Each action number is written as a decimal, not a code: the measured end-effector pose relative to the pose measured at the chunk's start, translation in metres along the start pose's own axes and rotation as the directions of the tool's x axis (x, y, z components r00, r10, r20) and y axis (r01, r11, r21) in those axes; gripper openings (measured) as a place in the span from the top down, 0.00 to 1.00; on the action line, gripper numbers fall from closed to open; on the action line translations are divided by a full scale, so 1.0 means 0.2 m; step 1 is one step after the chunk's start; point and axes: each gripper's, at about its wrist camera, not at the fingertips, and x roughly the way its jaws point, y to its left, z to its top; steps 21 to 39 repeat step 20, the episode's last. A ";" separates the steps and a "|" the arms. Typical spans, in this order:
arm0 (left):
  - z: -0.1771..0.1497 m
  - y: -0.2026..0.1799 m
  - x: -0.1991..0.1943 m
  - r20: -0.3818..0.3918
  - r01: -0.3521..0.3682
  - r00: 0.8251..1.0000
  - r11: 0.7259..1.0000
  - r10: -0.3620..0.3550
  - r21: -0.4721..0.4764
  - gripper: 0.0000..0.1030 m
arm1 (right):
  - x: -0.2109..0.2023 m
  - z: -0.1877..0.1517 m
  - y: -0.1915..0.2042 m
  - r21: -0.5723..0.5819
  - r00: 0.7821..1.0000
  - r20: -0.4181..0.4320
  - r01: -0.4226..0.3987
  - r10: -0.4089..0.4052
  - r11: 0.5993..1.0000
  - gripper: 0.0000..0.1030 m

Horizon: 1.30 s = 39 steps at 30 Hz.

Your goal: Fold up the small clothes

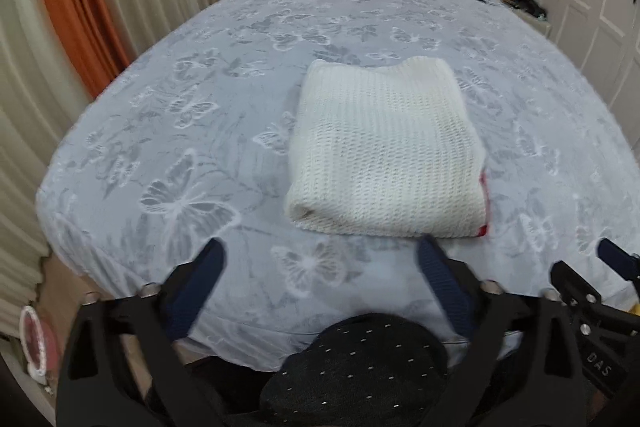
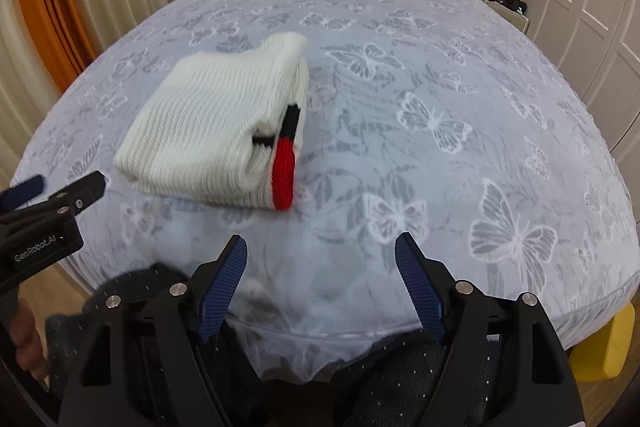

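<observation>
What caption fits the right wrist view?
Folded white knit sweater on butterfly-print bed, open right gripper hovering empty.

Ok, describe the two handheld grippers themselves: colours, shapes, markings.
Both the left gripper and the right gripper have black angular plastic frames with triangular cut-outs and silver bolts. Their fingers carry ribbed navy pads. White lettering "GenRobot.AI" marks the left gripper's body in the right wrist view.

We see our left gripper [image 1: 320, 255] and right gripper [image 2: 320, 247] built alike: matte black angular frames with triangular cut-outs, silver screw heads, and ribbed navy-blue fingers [image 2: 224, 287]. At far left, white lettering reads "GenRobot.AI". Lower centre, our dark trousers [image 1: 360, 367] carry small pale flecks.
</observation>
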 end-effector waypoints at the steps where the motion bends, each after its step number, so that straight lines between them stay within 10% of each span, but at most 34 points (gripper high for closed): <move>1: -0.01 0.00 -0.01 0.010 -0.012 1.000 1.000 0.012 -0.004 0.05 | 0.00 -0.01 0.00 0.000 1.000 0.002 0.000 0.000 1.000 0.28; 39: -0.10 -0.07 0.00 0.024 0.041 0.999 0.998 -0.042 0.041 0.05 | 0.03 -0.11 -0.04 0.006 1.000 -0.001 0.019 -0.019 1.000 0.28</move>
